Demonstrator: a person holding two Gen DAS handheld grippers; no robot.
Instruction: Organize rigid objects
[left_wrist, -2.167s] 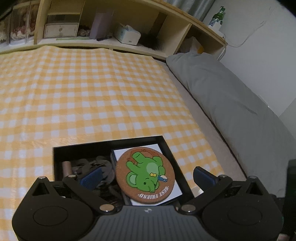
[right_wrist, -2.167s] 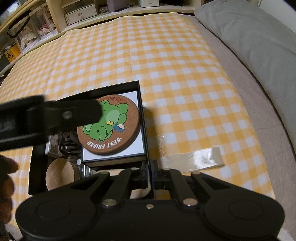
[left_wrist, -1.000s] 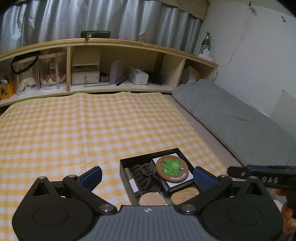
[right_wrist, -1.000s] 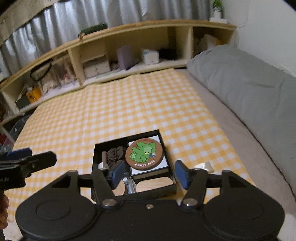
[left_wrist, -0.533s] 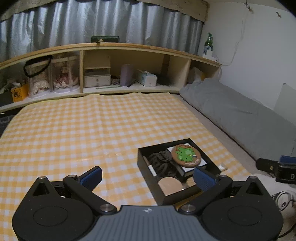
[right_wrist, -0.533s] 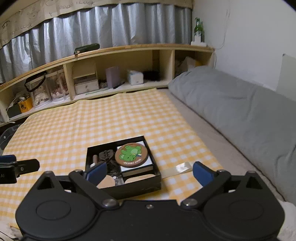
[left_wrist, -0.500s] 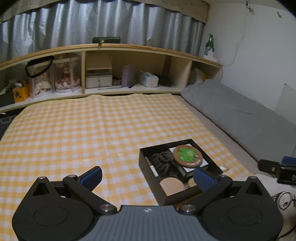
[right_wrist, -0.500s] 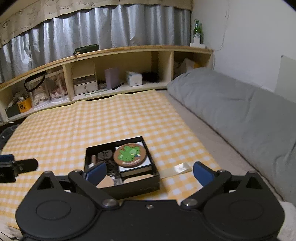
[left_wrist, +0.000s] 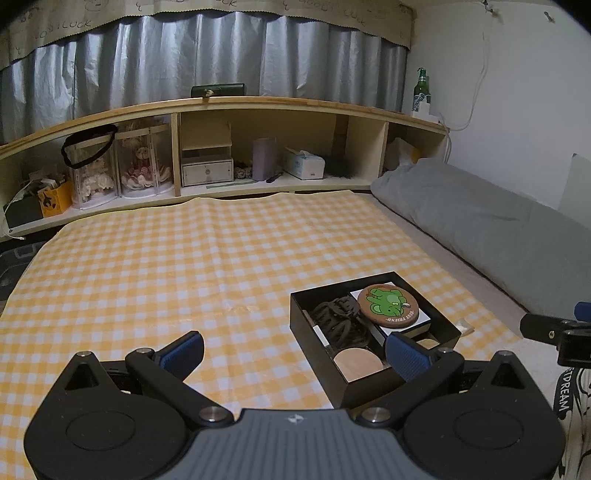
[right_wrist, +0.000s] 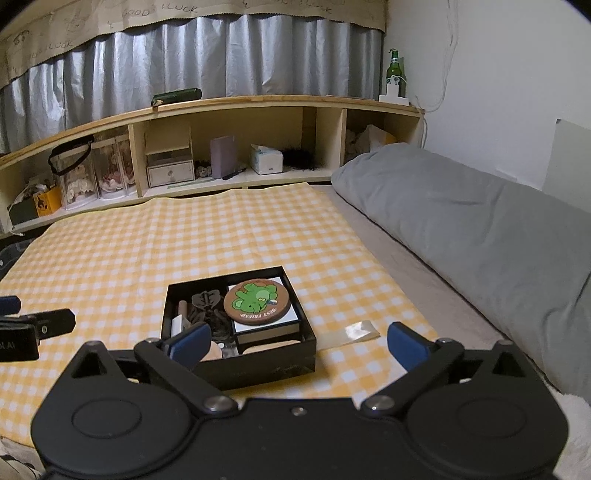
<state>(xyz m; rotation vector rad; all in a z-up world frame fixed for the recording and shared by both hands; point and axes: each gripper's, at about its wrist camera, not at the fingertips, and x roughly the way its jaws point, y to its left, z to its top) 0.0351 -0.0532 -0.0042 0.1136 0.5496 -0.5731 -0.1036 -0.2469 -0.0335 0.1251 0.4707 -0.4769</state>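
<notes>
On the yellow checked cloth (right_wrist: 184, 243) a black box (right_wrist: 258, 363) is seen, packed with rigid items: a round cork coaster (right_wrist: 255, 297) with a green cartoon print laid on a white-topped flat box (right_wrist: 266, 326), dark hair claws (right_wrist: 207, 306) to its left, and pale wooden discs (left_wrist: 356, 363) along the near wall. Both the left gripper (left_wrist: 295, 354) and the right gripper (right_wrist: 297, 341) are held back from the box, jaws spread wide, nothing between them. The coaster is judged light, stiff and thin; it is best pinched across its overhanging edge. The box is judged rigid but loaded, so a wall should be gripped and tilting avoided. A clear strip (right_wrist: 351, 332) lies beside the box.
</notes>
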